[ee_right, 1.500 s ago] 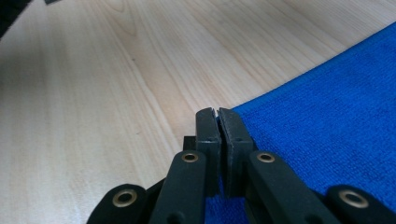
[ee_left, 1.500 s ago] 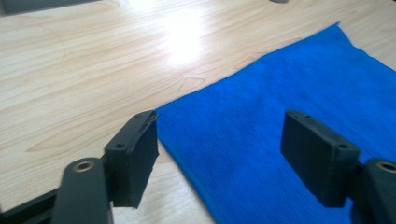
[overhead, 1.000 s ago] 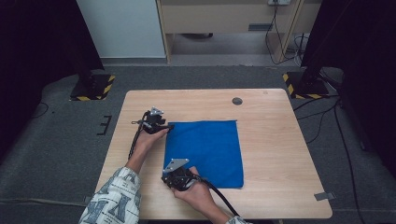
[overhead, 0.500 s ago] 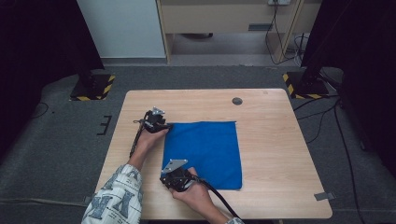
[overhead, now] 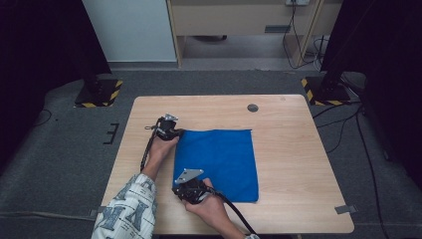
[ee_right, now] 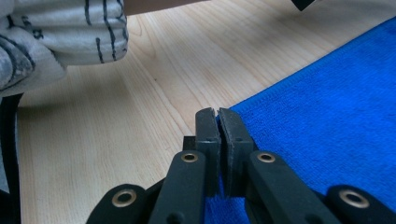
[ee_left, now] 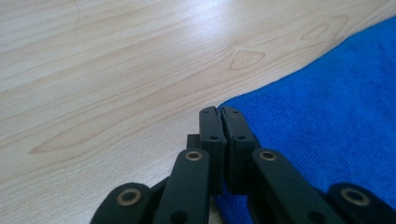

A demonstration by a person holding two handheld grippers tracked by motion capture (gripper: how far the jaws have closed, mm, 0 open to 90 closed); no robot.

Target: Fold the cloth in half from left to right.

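The left tool (overhead: 175, 131) lies low at the blue cloth's (overhead: 219, 164) 10 o'clock corner, forearm stretched forward; its jaws have just been closing and now pinch that corner. The right tool (overhead: 185, 185) grips the 7 o'clock corner, clenched as before. The cloth lies flat on the surface (overhead: 288, 149), spreading toward 3 o'clock from both tools.

We are losing the blue cloth (ee_left: 327, 140) past the right and bottom edges in the left gripper view. The right gripper (overhead: 185, 191) is covering its near left corner. The patterned sleeve (ee_right: 60, 32) is running off the top left.
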